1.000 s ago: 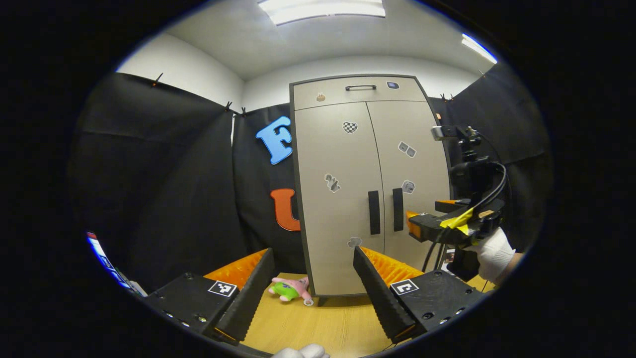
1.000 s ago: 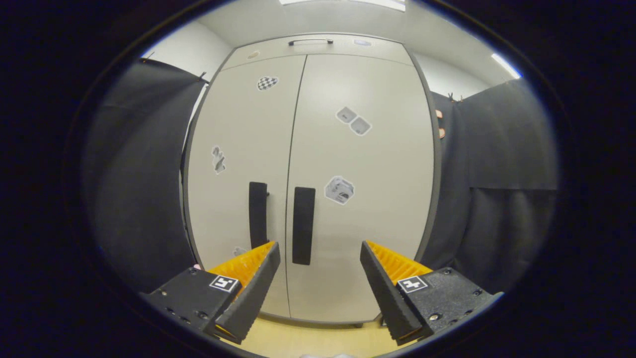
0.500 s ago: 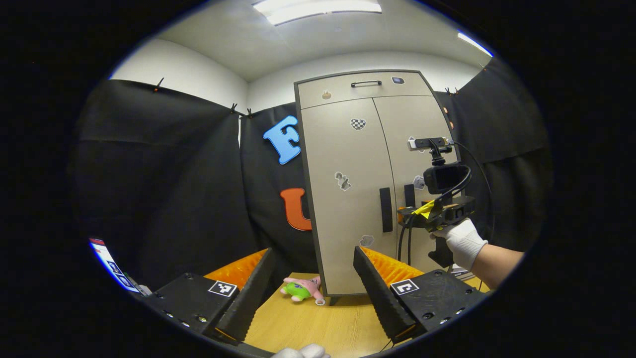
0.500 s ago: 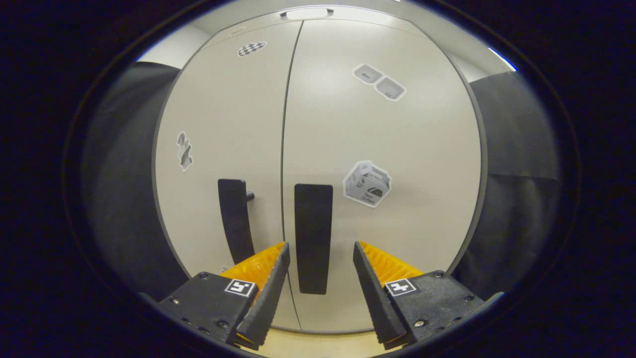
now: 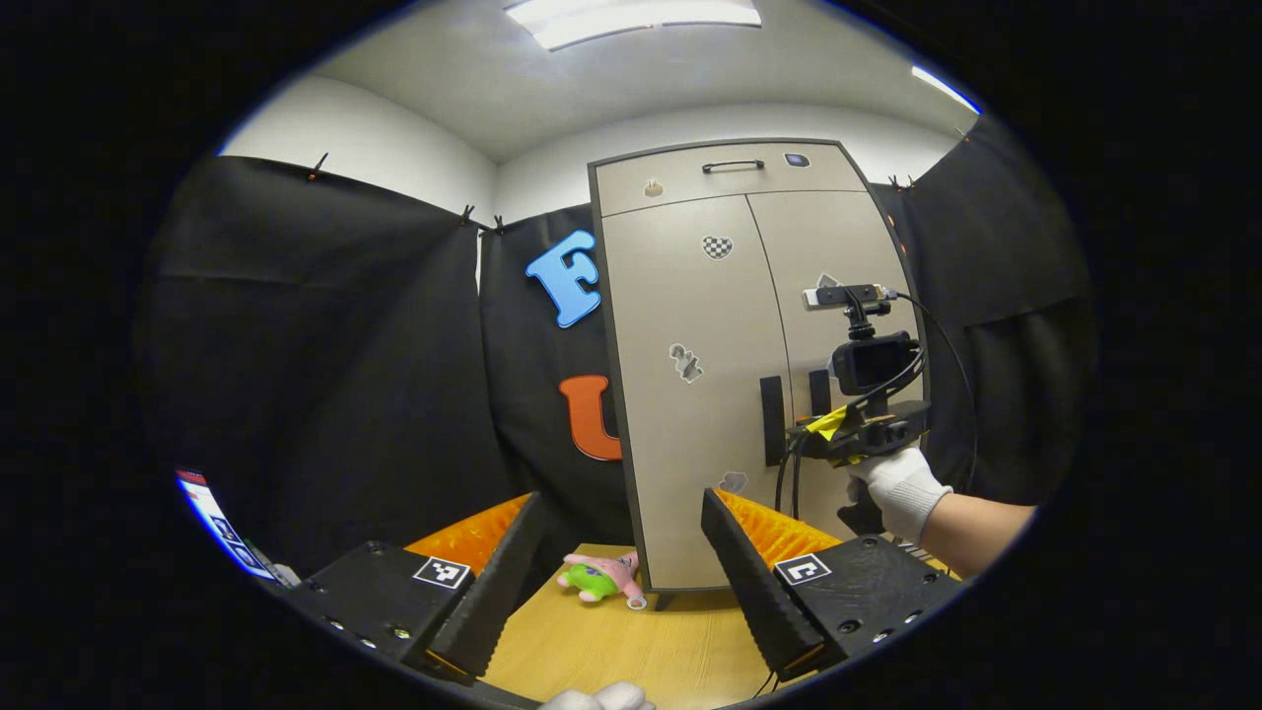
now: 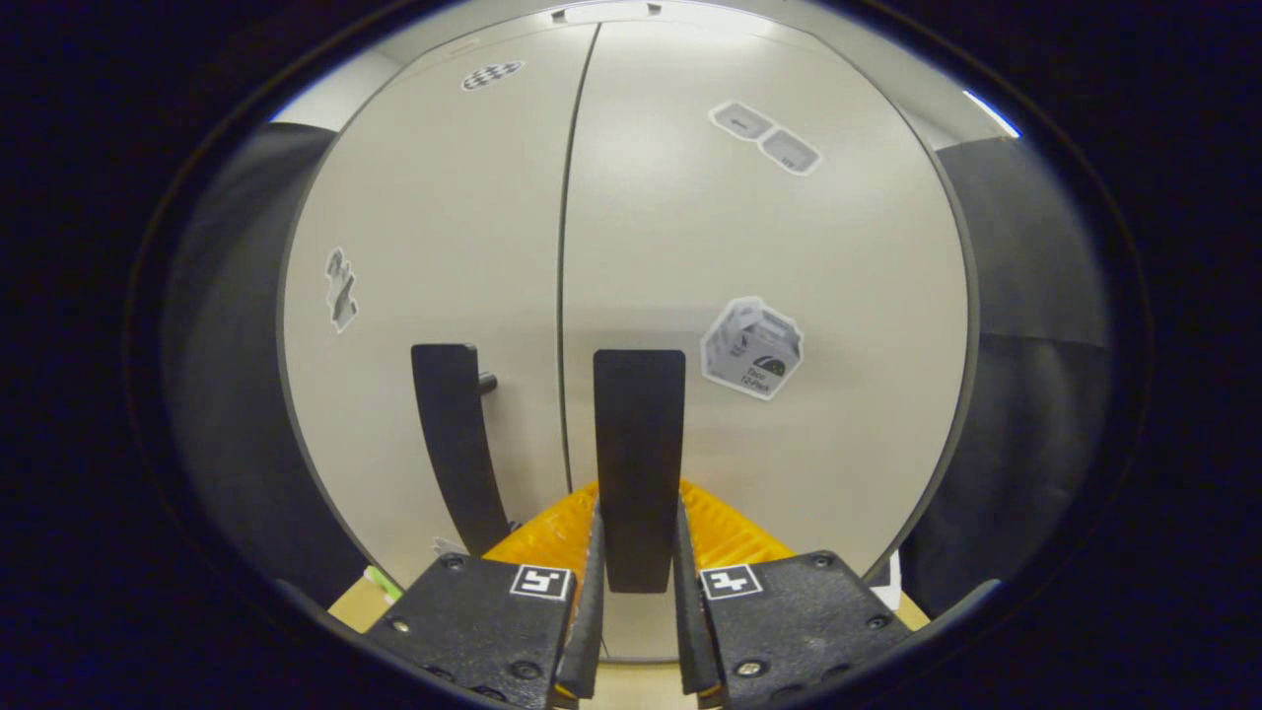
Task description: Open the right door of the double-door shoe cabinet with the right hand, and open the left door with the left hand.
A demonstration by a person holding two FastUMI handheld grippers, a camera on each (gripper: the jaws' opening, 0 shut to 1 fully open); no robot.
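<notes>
Beige and closed, the shoe cabinet (image 5: 735, 375) stands on the wooden bench (image 5: 631, 651), and it is the landmark for all the rest. To its left, at its foot, lies a small pink and green plush toy (image 5: 598, 575). In front of the cabinet and well apart from it, the left tool (image 5: 616, 572) hangs wide open and holds nothing. On the cabinet front the left door handle (image 6: 455, 444) is untouched. Just to the right of it, the right tool (image 6: 636, 582) has its two fingers pressed on both sides of the right door handle (image 6: 639, 463). I judge that the step in hand is the grasp of the right door. The next move should be a pull outward in an arc around the hinge on the cabinet's right edge.
</notes>
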